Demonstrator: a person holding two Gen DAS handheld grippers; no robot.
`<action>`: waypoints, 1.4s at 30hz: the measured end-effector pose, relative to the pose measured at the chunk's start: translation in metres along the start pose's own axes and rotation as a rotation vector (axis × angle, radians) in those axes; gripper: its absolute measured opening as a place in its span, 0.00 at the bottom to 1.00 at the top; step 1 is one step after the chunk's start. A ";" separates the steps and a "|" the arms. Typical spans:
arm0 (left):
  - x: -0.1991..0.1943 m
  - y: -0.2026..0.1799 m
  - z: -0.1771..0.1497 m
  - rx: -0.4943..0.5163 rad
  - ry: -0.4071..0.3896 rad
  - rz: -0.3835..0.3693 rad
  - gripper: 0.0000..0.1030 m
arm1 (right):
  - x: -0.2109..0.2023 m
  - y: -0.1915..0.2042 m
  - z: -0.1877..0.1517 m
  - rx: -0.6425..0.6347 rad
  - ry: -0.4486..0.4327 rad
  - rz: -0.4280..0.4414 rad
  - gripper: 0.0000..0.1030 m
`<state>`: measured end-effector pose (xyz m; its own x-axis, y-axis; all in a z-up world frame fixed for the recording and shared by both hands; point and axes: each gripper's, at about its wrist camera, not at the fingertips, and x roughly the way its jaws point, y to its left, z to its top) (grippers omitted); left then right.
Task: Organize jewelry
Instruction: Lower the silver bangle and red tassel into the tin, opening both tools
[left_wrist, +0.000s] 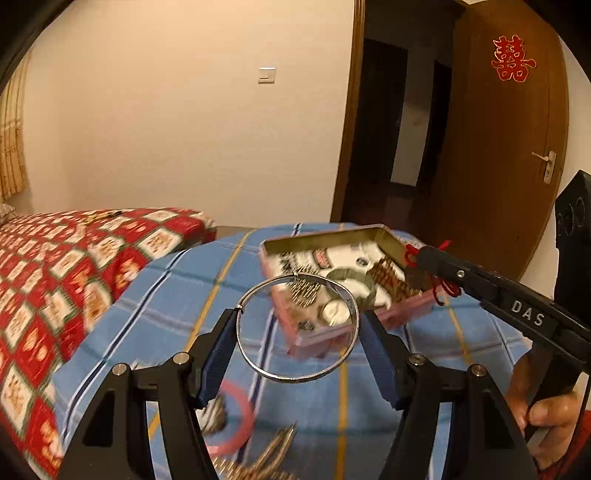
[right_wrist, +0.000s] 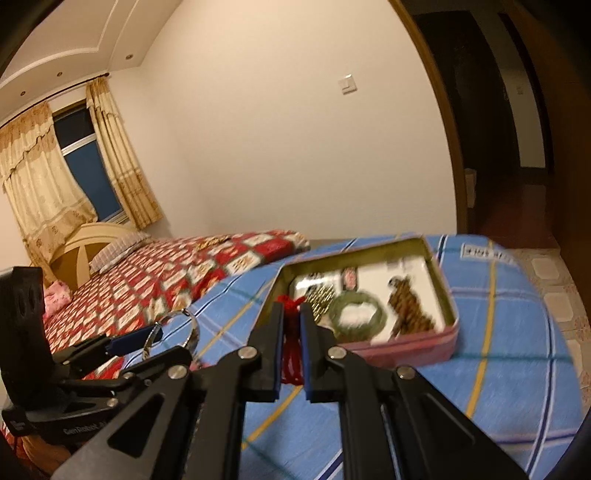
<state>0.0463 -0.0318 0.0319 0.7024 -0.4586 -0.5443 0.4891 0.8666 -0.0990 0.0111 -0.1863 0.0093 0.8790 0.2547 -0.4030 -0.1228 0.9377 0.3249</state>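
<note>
You're maybe halfway: the tin (right_wrist: 445, 334) already holds a green bangle (right_wrist: 356, 314) and some beaded pieces. Your left gripper (left_wrist: 297, 332) is clamped across the silver bangle (left_wrist: 258, 365), held up just short of the tin. Your right gripper (right_wrist: 291, 314) pinches a red cord (right_wrist: 291, 354) tight at the tin's near edge. A pink ring (left_wrist: 240, 417) lies on the cloth, nearer you than the tin.

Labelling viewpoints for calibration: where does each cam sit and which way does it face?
Left wrist: on the left hand-held gripper, looking along its fingers, which clamp a silver bangle, toward the tin; a hand shows at right.
Right wrist: on the right hand-held gripper, shut on a red cord, facing the same tin; no hand shows.
Shared: tin, blue plaid cloth, red quilt, each other's gripper.
</note>
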 end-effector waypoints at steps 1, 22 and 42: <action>0.006 -0.003 0.004 0.000 -0.003 -0.003 0.65 | 0.002 -0.004 0.005 0.000 -0.006 -0.010 0.10; 0.140 -0.025 0.026 -0.058 0.158 0.057 0.66 | 0.098 -0.110 0.037 0.401 0.115 0.155 0.13; 0.095 -0.026 0.017 -0.068 0.107 0.136 0.68 | 0.069 -0.085 0.034 0.137 0.030 -0.243 0.44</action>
<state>0.1093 -0.1015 -0.0033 0.6987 -0.3162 -0.6418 0.3553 0.9320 -0.0724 0.0980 -0.2564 -0.0166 0.8608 0.0350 -0.5077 0.1553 0.9320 0.3275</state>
